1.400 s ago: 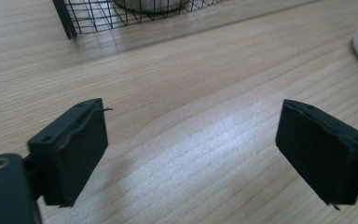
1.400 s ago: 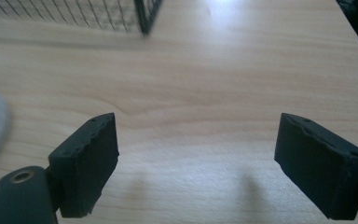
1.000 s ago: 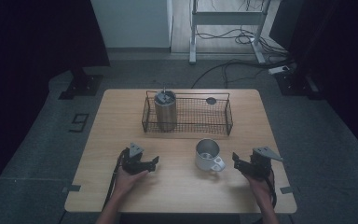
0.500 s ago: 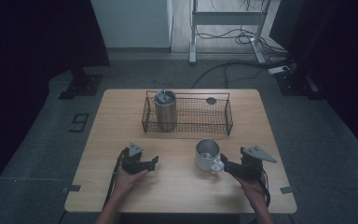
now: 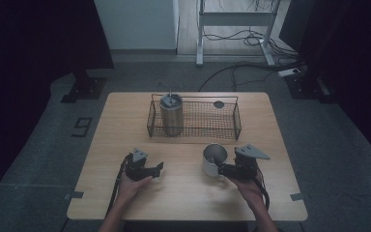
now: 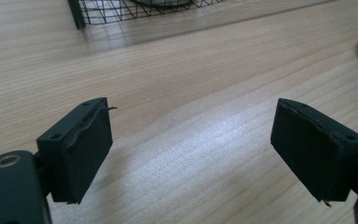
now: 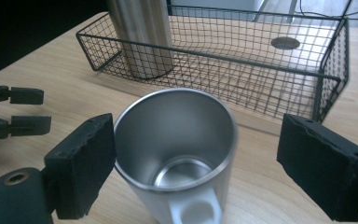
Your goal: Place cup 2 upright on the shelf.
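A white mug (image 5: 215, 159) with a steel inside stands upright on the wooden table (image 5: 183, 193), in front of the wire basket. Its handle faces my right gripper. My right gripper (image 5: 223, 170) is open with the mug (image 7: 177, 140) between its jaws. The left pad (image 7: 86, 163) sits close against the mug's wall, and the right pad (image 7: 321, 163) stands well off it. My left gripper (image 5: 158, 168) rests open on the table at the front left. Nothing lies between its fingers (image 6: 86, 149), only bare wood.
A black wire basket (image 5: 198, 124) stands at the table's back middle. In its left end is a tall steel cylinder (image 5: 171, 115), and a dark round disc (image 5: 218, 104) lies on its floor to the right. The right gripper view shows the left gripper (image 7: 14, 109) far left.
My right gripper has moved left from the table's front right, and its open jaws now stand on either side of the mug. The left gripper has stayed still.
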`<state>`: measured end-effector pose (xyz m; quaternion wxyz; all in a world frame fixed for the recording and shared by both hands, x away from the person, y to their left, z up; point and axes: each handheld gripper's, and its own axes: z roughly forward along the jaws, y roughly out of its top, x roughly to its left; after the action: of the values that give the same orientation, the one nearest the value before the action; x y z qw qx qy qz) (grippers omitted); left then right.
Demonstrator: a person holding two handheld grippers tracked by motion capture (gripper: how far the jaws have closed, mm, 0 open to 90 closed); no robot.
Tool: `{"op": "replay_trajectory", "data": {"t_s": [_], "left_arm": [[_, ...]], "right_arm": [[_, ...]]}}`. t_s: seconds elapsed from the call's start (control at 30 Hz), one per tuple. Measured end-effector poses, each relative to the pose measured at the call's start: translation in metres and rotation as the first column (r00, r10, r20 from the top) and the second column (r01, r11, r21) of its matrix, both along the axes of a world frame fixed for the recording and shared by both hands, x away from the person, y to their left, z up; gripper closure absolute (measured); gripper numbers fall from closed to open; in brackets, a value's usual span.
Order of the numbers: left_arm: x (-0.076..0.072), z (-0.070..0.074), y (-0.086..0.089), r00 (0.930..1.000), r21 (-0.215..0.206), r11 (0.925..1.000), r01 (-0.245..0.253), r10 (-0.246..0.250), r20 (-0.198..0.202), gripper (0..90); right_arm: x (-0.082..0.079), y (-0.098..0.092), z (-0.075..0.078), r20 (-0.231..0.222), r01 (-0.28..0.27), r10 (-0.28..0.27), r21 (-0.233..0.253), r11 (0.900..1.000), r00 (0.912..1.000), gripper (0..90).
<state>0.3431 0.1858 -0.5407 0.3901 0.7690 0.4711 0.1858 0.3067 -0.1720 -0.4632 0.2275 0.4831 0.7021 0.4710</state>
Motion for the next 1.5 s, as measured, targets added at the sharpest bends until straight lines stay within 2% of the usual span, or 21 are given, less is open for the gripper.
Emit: {"op": "replay_trajectory", "data": {"t_s": [0.23,0.3,0.6,1.17,1.5], "left_arm": [[0.000,-0.001,0.000,1.0000,0.005,1.0000,0.000,0.000,-0.009,12.7],[0.000,-0.001,0.001,0.9999,0.004,1.0000,-0.002,0.002,-0.012,12.7],[-0.003,0.003,0.003,0.9999,0.003,0.9999,-0.014,0.014,-0.005,13.1],[-0.003,0.000,-0.001,0.9998,0.018,0.9998,-0.001,0.001,-0.019,13.1],[-0.003,-0.001,-0.001,0.9997,0.024,0.9997,0.004,-0.003,-0.026,13.2]], "right_arm": [[0.007,0.013,-0.002,-0.019,-0.015,0.016,0.003,1.000,0.9997,9.1],[0.009,0.017,-0.003,-0.021,-0.015,0.015,-0.009,1.000,0.9997,8.5],[0.008,0.022,-0.001,-0.016,-0.009,0.009,-0.019,1.000,0.9998,3.8],[0.024,0.029,-0.021,-0.096,-0.027,0.017,-0.096,0.995,0.9952,0.0],[0.027,0.031,-0.026,-0.110,-0.028,0.014,-0.128,0.991,0.9939,1.6]]}}
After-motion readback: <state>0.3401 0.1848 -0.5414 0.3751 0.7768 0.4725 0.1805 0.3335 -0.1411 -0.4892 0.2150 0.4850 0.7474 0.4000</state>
